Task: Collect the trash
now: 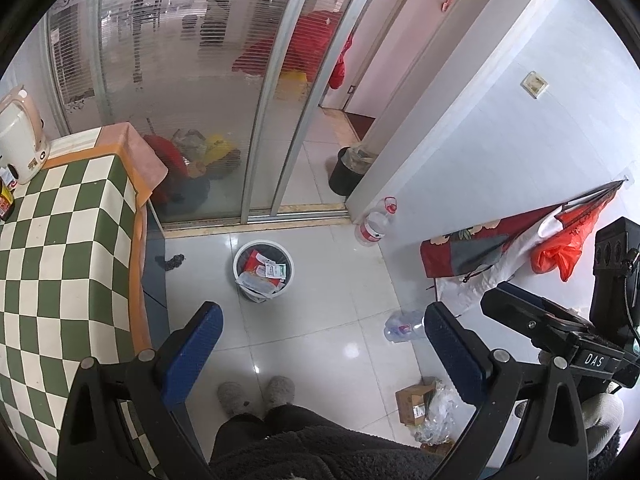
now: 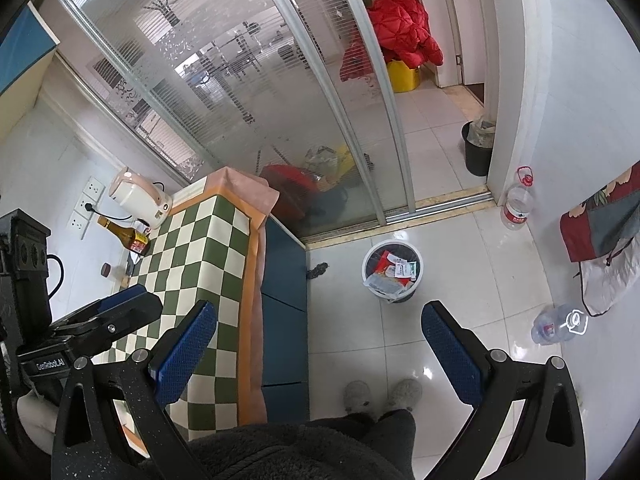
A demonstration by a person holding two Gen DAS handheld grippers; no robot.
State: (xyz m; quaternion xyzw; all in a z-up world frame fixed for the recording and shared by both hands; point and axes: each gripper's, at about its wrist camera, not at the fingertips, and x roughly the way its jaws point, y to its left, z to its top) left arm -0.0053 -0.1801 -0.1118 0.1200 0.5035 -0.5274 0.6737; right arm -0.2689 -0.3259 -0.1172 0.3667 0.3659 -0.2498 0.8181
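Observation:
A white trash bin (image 1: 264, 270) stands on the tiled floor near the sliding glass door, holding several wrappers and packets; it also shows in the right wrist view (image 2: 392, 276). An empty clear bottle (image 1: 404, 326) lies on the floor to the right, and shows in the right wrist view (image 2: 554, 326). A small cardboard box (image 1: 416, 400) and crumpled clear plastic (image 1: 440, 412) lie near my feet. My left gripper (image 1: 322, 320) is open and empty, high above the floor. My right gripper (image 2: 320, 318) is open and empty, also held high.
A counter with a green checked cloth (image 1: 60, 248) is on the left, with a kettle (image 1: 18, 144) and a brown bottle (image 2: 128, 236). A large water bottle (image 1: 376, 222) stands by the wall. A black bucket (image 1: 348, 170) sits past the doorway. Red bags (image 1: 560, 252) hang at right.

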